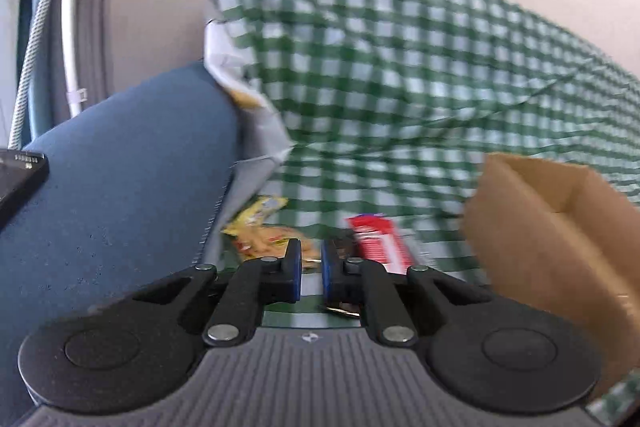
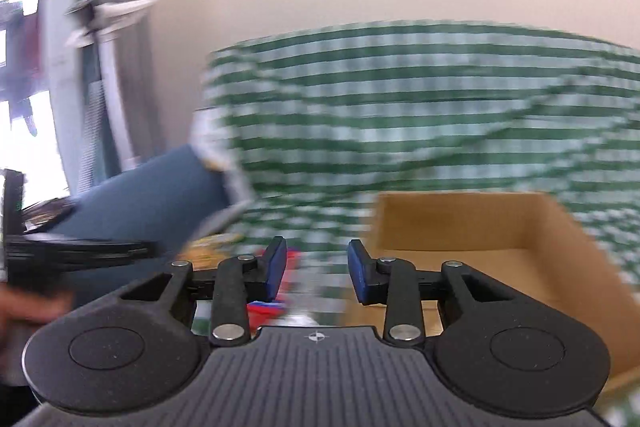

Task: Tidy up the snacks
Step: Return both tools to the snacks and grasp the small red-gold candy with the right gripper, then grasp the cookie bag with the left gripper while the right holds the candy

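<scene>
In the left wrist view, my left gripper [image 1: 311, 269] has its jaws nearly closed with a narrow gap and nothing clearly held. A yellow snack packet [image 1: 260, 223] lies just beyond its left finger and a red snack packet [image 1: 380, 239] just beyond its right finger, both on the green checked cloth [image 1: 400, 67]. An open cardboard box [image 1: 560, 235] stands to the right. In the blurred right wrist view, my right gripper [image 2: 317, 269] is open and empty, with the box [image 2: 500, 227] ahead to the right, and a red-and-blue packet [image 2: 266, 307] under its left finger.
A blue upholstered seat [image 1: 120, 187] lies to the left of the cloth. A dark device [image 1: 20, 175] rests at its left edge. A plain wall rises behind. A white pole and grey frame [image 1: 72, 27] stand at far left.
</scene>
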